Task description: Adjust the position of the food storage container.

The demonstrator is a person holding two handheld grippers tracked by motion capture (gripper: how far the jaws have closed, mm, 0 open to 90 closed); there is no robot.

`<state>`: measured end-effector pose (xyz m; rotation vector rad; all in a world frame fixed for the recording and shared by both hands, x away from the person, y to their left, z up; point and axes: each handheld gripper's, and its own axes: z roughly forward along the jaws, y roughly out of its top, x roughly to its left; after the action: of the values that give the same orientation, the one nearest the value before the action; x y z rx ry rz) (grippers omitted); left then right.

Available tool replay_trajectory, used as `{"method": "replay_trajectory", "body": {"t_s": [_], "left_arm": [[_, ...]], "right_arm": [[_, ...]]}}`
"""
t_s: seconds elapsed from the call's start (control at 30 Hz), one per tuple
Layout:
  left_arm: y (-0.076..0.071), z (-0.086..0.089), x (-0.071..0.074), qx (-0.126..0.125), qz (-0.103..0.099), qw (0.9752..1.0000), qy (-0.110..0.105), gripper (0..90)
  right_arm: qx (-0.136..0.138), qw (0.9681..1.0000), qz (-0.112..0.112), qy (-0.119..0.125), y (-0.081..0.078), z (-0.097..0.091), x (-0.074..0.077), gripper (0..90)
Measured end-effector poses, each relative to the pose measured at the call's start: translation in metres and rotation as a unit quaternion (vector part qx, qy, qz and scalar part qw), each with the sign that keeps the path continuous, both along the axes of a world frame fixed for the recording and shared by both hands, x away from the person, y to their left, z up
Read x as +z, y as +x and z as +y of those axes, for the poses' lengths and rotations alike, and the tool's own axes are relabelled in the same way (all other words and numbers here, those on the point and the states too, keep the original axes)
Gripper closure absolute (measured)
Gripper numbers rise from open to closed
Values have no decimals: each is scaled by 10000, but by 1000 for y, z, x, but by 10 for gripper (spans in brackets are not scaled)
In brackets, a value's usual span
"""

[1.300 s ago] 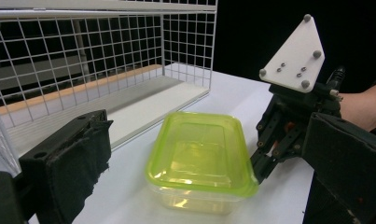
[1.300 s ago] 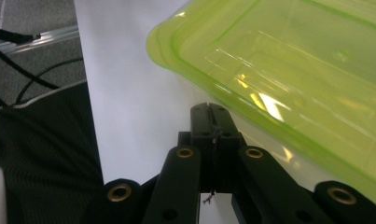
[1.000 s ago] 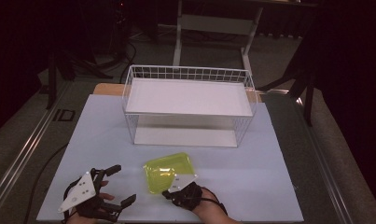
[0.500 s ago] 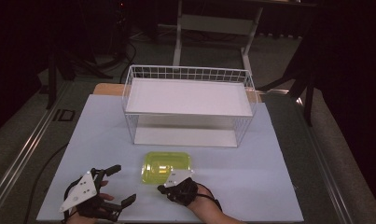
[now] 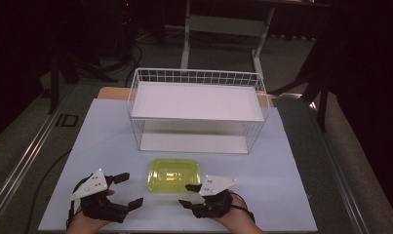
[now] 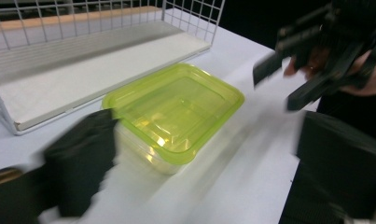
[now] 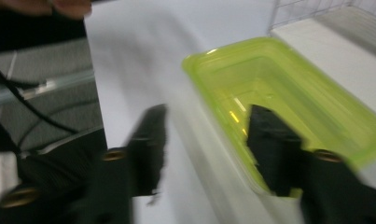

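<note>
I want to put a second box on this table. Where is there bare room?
Free: the white mat left of the wire basket and right of it, out to the mat's edges. Crowded: the front strip, where the yellow-green lidded container sits between the left gripper and right gripper.

Looked like a lab or test studio rather than anyone's home. The work table point(image 5: 301, 195) was covered with a plain white sheet and sat in a dark room with black surroundings. A metal rail point(image 5: 23, 165) ran along the floor at the left, cables point(image 5: 130, 58) trailed at the back, and a height-adjustable desk frame point(image 5: 223, 29) stood behind the table.
</note>
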<state>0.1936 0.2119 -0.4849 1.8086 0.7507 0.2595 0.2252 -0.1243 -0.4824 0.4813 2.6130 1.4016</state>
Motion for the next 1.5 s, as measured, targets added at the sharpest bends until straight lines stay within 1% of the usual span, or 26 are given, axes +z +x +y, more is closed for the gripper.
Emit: {"method": "replay_trajectory", "body": {"t_s": [0.07, 0.1, 0.13, 0.17, 0.2, 0.23, 0.27, 0.33, 0.37, 0.4, 0.47, 0.5, 0.57, 0.6, 0.63, 0.8, 0.83, 0.87, 0.9, 1.0, 1.07, 1.17, 1.27, 1.3, 1.4, 1.5], "left_arm": [[6, 1, -2, -125, 181, 9996, 198, 311], [12, 2, -6, -179, 215, 9983, 509, 522], [12, 2, -6, -179, 215, 9983, 509, 569], [16, 2, -8, -172, 270, 9970, 703, 569], [19, 2, -9, -186, 299, 9960, 826, 692], [23, 2, -11, -167, 305, 9944, 994, 692], [28, 1, -14, -109, 360, 9918, 1219, 744], [36, -1, -19, -189, 499, 9888, 1397, 845], [39, -3, -20, -174, 561, 9868, 1511, 888], [44, -6, -23, -190, 641, 9833, 1691, 900], [50, -11, -27, -250, 710, 9795, 1868, 900], [53, -15, -30, -296, 714, 9765, 2013, 900], [58, -21, -31, -377, 747, 9747, 2072, 900], [61, -23, -32, -431, 724, 9736, 2121, 900], [63, -26, -32, -466, 716, 9736, 2117, 900], [75, -35, -33, -562, 716, 9721, 2163, 900], [75, -35, -33, -562, 716, 9721, 2163, 900], [78, -42, -33, -578, 703, 9713, 2199, 900], [79, -44, -33, -578, 681, 9714, 2199, 900], [84, -50, -33, -505, 754, 9726, 2138, 900], [87, -55, -33, -528, 740, 9720, 2167, 900], [90, -64, -33, -621, 726, 9729, 2104, 900], [92, -74, -34, -699, 717, 9718, 2135, 900], [93, -77, -35, -723, 735, 9720, 2110, 900], [96, -88, -36, -805, 741, 9708, 2134, 900], [100, -95, -36, -873, 756, 9699, 2142, 900]], "right_arm": [[-192, 9997, 75, 118, 0, -8, 5, 247], [-276, 9993, 167, 179, 1, -15, 8, 130], [-276, 9993, 167, 179, 1, -15, 8, 130], [-445, 9987, 79, 236, 2, -20, 10, 144], [-513, 9974, 247, 451, 5, -30, 15, 110], [-513, 9974, 247, 451, 5, -30, 15, 110], [-509, 9969, 269, 538, 7, -35, 18, 111], [-573, 9970, 67, 522, 8, -43, 25, 127], [-593, 9964, 28, 611, 9, -48, 29, 160], [-604, 9959, 31, 678, 9, -51, 32, 162], [-643, 9942, 71, 861, 11, -58, 38, 163], [-637, 9939, 136, 894, 12, -61, 39, 156], [-825, 9915, 121, 1000, 13, -69, 41, 145], [-851, 9914, 156, 981, 13, -72, 41, 145], [-862, 9911, 187, 997, 14, -75, 41, 143], [-1039, 9905, 88, 897, 15, -89, 39, 127], [-995, 9914, 137, 837, 15, -90, 38, 127], [-1046, 9908, 158, 850, 15, -95, 37, 130], [-1071, 9901, 191, 891, 15, -98, 36, 130], [-1187, 9874, 256, 1010, 16, -107, 35, 130], [-1217, 9850, 351, 1172, 17, -112, 34, 136], [-1321, 9835, 247, 1209, 15, -116, 35, 136], [-1395, 9839, 132, 1112, 14, -118, 37, 147], [-1394, 9844, 130, 1069, 14, -117, 37, 149], [-1405, 9855, 88, 947, 13, -116, 35, 148], [-1382, 9856, 36, 977, 13, -116, 32, 154]]}}
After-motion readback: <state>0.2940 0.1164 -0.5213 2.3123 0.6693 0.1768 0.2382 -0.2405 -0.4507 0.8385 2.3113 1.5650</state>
